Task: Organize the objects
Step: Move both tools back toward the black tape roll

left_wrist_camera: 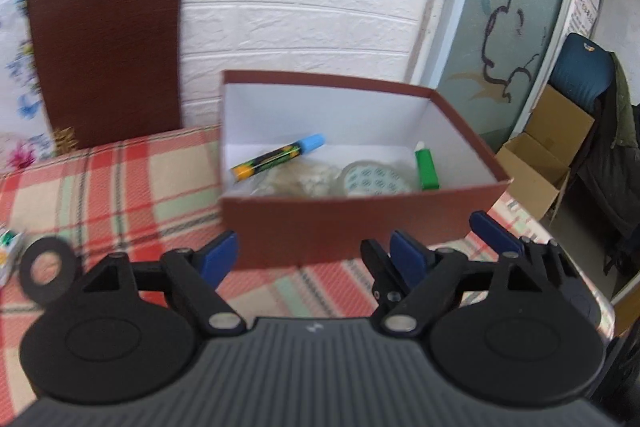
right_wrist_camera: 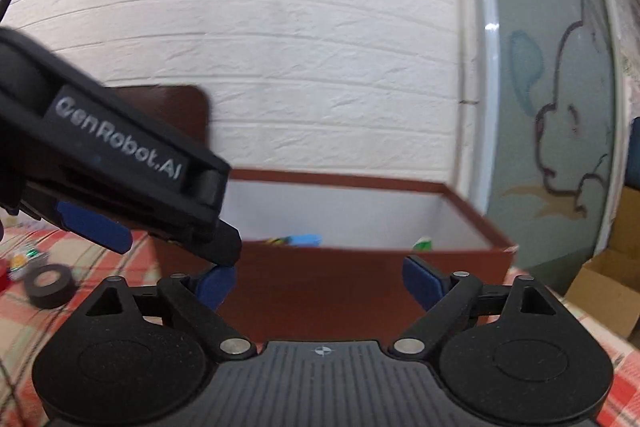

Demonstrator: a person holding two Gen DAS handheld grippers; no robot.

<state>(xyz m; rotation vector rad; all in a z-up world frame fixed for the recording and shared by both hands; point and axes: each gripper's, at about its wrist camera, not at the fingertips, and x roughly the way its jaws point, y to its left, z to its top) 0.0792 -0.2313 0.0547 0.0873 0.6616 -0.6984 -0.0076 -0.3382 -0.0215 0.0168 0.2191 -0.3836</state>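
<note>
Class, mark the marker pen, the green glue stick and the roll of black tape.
marker pen (left_wrist_camera: 278,157): left wrist view, middle of its barrel, inside the box.
green glue stick (left_wrist_camera: 426,171): left wrist view, green body.
roll of black tape (left_wrist_camera: 64,251): left wrist view, upper-right rim.

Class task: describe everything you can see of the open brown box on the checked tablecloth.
The box is rectangular, seemingly cardboard, brown outside and white inside, with no lid on it. It sits upright on the tablecloth, close to the white wall. Inside lie a marker, a green tube and a round patterned disc. No fingers touch it.
</note>
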